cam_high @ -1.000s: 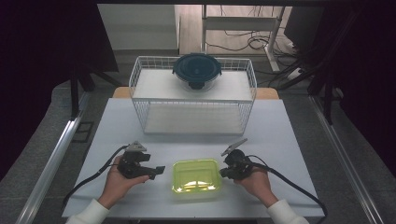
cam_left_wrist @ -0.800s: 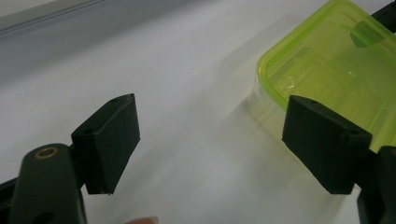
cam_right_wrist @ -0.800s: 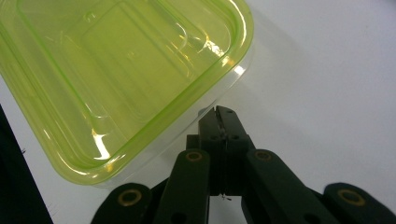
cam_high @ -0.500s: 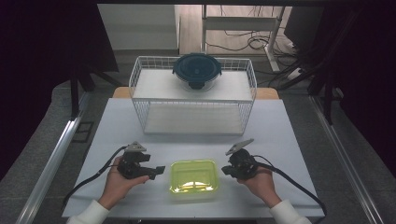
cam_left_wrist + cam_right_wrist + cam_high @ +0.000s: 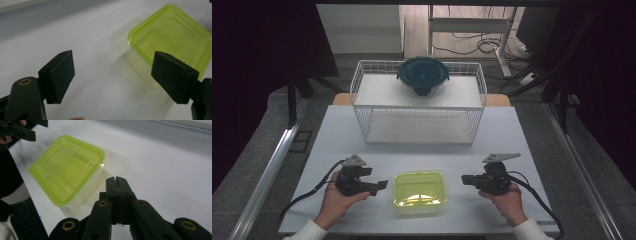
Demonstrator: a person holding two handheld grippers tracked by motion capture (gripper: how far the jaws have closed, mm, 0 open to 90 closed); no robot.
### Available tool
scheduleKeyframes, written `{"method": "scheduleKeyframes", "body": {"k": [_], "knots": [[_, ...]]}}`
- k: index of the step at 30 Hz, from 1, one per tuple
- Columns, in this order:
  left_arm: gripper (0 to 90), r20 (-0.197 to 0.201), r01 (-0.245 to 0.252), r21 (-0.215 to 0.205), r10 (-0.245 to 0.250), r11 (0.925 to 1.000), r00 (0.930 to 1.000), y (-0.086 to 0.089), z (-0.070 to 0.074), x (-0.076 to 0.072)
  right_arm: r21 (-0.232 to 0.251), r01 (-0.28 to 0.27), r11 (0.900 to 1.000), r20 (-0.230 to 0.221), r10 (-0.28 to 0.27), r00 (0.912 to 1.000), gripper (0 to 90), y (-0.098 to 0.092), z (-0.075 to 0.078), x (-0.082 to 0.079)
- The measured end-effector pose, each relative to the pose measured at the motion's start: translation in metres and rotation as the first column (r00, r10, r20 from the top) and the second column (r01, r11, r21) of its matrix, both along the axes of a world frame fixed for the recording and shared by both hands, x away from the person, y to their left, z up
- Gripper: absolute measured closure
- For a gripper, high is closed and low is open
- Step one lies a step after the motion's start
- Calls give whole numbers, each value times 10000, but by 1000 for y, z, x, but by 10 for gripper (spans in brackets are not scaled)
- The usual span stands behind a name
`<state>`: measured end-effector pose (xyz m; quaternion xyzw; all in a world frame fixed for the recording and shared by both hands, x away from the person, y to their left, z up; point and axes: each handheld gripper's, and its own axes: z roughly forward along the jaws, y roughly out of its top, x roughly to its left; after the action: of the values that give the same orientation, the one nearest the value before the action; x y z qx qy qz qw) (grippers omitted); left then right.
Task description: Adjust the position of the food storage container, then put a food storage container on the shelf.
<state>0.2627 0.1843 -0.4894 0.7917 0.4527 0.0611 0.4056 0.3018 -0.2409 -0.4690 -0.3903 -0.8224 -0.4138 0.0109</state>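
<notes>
A square container with a lime-green lid (image 5: 419, 189) sits near the front edge of the white table (image 5: 522, 135). To its left, my left gripper (image 5: 382, 186) rests in a hand, jaws pointing right. In the left gripper view its jaws (image 5: 112, 77) stand wide open with only table between them, and the container (image 5: 175, 42) lies just beyond the right-hand jaw. My right gripper (image 5: 464, 179) is to the right of the container, apart from it, pointing left. In the right gripper view its jaws (image 5: 116, 180) are pressed together on nothing, with the container (image 5: 67, 167) ahead to the left.
A white wire basket (image 5: 419, 107) stands across the back half of the table. A dark round lidded bowl (image 5: 422, 75) sits at its far side. Cables trail from both grippers toward the front edge. The left gripper (image 5: 22, 132) also shows at the top left of the right gripper view.
My right gripper has drawn away to the right from the container's right edge. The left gripper and the container have stayed put.
</notes>
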Motion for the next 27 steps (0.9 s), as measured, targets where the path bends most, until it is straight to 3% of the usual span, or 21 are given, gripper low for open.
{"method": "scheduleKeyframes", "body": {"k": [1, 2, 5, 10, 14, 20, 25, 27], "knots": [[185, 37, -62, -117, 63, 9999, 10000, 1, 2, -2, 140, 142, 9998, -134, -140, 9998, 753, -2, -3, -1], [185, 37, -62, -117, 63, 9999, 10000, 1, 2, -2, 140, 142, 9998, -134, -140, 9998, 753, -2, -3, -1], [184, 20, -85, -487, 86, 9988, 10000, 1, 5, -8, 628, 480, 9969, -504, -449, 9977, 532, -2, -5, -2], [192, 175, -280, -708, 293, 9971, 9994, 1, 9, -14, 1120, 821, 9903, -610, -757, 9953, 434, -3, -3, -3], [189, 8, -266, -1155, 269, 9929, 9996, 0, 10, -16, 1305, 964, 9868, -799, -865, 9930, 325, -2, -3, -2], [188, -315, -107, -1621, 57, 9867, 9995, -3, 7, -16, 1599, 856, 9834, -1293, -651, 9895, 308, 2, -7, 2], [190, -715, -94, -2212, -66, 9752, 9974, -7, 4, -14, 1781, 906, 9798, -1784, -584, 9822, 327, 6, -11, 5], [191, -812, -7, -2228, -178, 9749, 9965, -9, 2, -13, 1918, 942, 9769, -1905, -571, 9800, 342, 7, -11, 6]]}}
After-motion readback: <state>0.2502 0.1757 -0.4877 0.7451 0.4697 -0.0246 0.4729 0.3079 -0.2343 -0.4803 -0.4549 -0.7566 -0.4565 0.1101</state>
